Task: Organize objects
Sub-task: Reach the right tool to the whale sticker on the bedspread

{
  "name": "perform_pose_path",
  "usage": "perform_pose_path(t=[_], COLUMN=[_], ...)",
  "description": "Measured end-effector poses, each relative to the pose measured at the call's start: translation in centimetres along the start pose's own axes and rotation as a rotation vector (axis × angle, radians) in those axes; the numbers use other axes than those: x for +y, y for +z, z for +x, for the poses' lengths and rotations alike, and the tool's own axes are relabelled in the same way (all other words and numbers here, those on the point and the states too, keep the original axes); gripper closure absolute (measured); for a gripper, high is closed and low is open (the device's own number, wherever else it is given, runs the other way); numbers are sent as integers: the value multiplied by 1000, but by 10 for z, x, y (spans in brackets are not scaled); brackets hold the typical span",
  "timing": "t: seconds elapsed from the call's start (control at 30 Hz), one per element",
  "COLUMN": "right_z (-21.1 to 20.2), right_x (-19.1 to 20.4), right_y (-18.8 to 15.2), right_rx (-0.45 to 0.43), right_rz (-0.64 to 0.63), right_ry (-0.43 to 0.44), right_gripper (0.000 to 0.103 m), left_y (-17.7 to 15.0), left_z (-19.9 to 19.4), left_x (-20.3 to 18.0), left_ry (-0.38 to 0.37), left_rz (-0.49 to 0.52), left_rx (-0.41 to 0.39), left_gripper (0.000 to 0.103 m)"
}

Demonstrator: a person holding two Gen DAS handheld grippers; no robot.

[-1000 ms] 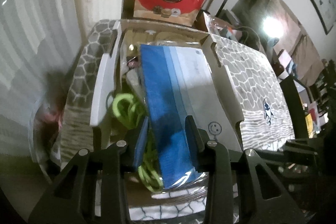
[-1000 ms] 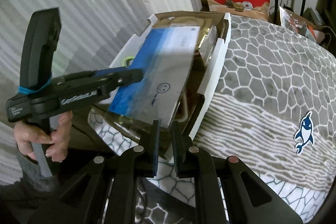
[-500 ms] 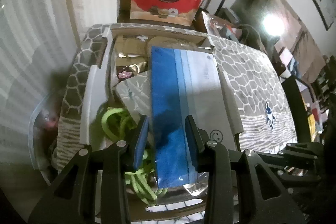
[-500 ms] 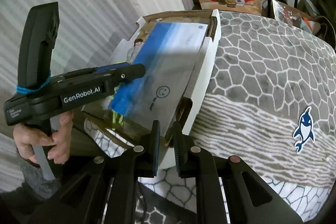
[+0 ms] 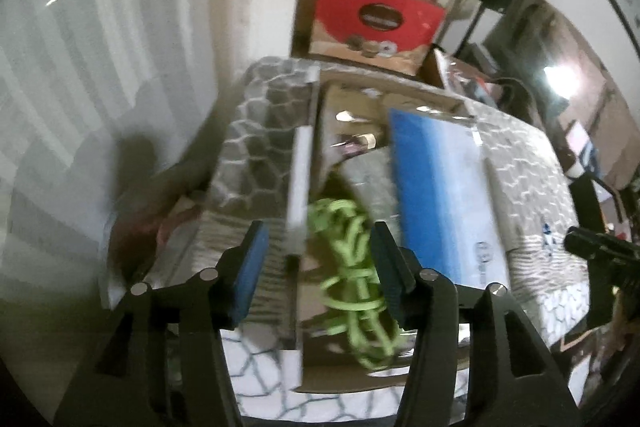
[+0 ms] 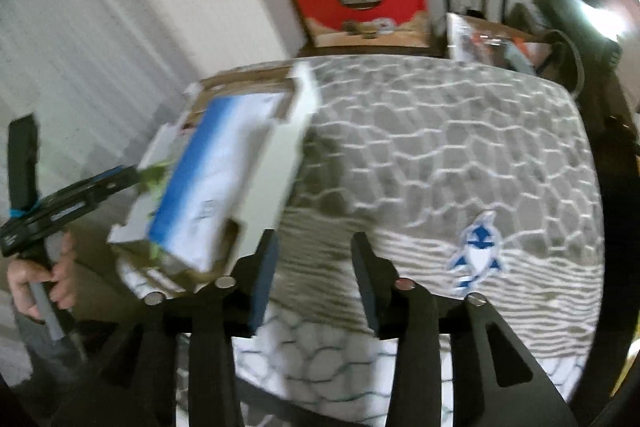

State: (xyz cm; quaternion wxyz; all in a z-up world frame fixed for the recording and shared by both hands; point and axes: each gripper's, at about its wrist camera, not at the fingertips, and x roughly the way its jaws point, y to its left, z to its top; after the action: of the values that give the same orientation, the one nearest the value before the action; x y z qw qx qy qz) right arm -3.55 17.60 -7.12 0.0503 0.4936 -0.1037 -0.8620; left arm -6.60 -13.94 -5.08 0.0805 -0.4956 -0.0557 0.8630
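Observation:
A blue-and-white flat packet [image 5: 440,199] lies on top of the contents of an open white cardboard box [image 5: 299,183] on the patterned cloth; it also shows in the right wrist view [image 6: 208,179]. A green cord bundle [image 5: 352,267] and a grey pouch lie in the box beside it. My left gripper [image 5: 316,267] is open and empty, over the box's near left wall. My right gripper [image 6: 312,271] is open and empty, right of the box [image 6: 280,155]. The left gripper shows in the right wrist view [image 6: 80,195].
A grey honeycomb cloth [image 6: 440,155] with a blue orca print [image 6: 478,247] covers the surface. A red gift box [image 5: 376,23] stands on stacked cartons behind. White curtains hang at the left. Dark chairs and clutter stand at the right.
Both grippers have opened; the left let go of the blue-and-white packet, which now rests in the box. The left moved left, the right pulled away to the right. Both views are motion-blurred.

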Motion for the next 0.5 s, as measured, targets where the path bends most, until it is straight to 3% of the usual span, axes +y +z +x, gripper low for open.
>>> perform_pose_path(t=[0.4, 0.5], right_z=[7, 11], right_x=[-73, -81], right_y=[-4, -6], right_rx=[-3, 0], right_rz=[132, 140], right_ry=[-184, -215], right_gripper=[47, 44], left_y=[-20, -21], left_z=[27, 32], left_x=[12, 10], left_ry=[18, 18], left_rz=[-20, -15], left_rx=[61, 70], left_gripper=[54, 65])
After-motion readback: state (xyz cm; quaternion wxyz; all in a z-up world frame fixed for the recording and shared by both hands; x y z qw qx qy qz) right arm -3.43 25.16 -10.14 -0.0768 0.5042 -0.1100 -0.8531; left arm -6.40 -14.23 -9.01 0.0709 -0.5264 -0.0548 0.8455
